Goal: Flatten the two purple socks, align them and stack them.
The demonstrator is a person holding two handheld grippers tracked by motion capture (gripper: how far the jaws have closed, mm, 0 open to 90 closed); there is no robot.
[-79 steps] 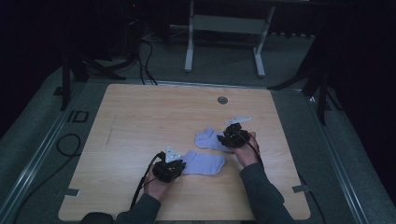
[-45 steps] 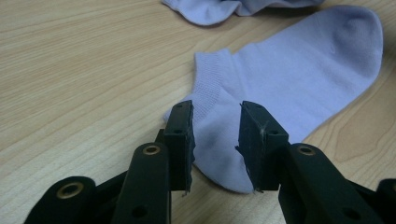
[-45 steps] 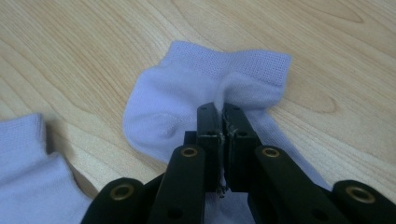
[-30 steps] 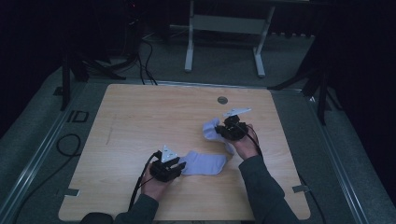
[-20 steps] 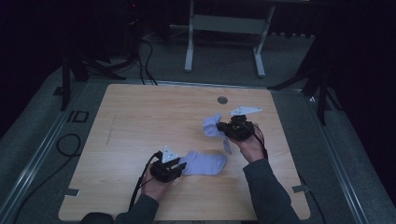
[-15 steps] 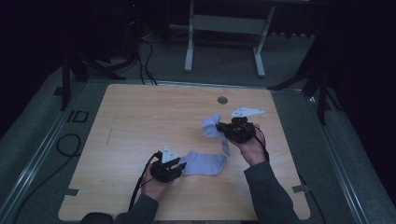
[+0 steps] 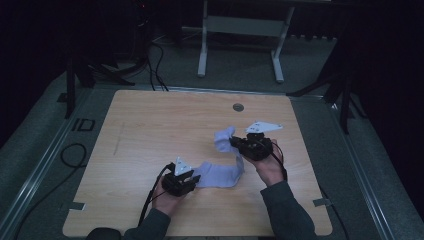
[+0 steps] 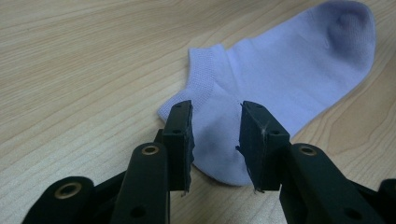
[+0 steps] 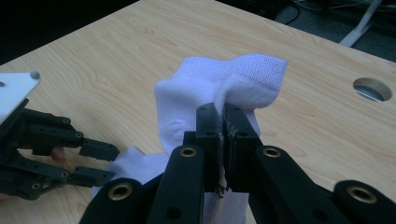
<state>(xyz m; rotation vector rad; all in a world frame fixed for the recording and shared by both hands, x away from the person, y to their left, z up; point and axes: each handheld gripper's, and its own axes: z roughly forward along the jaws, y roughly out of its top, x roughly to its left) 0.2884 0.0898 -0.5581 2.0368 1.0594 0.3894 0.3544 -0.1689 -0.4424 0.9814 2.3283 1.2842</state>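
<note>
Right gripper (image 9: pixel 223 140): fingers pinched shut on lifted sock (image 9: pixel 219 88), hanging above bench (image 7: pixel 150 130). Left gripper (image 8: pixel 215 140): fingers partly open, astride heel of flat sock (image 8: pixel 289 70); long axis running away toward toe, ungripped.

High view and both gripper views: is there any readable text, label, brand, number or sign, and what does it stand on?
"ID": large dark letters on the grey floor mat left of the table, in the high view.
No print or brand can be made out on the socks: the one lying flat and the one pinched up.
No marking is readable on the grippers' black jaws.
</note>
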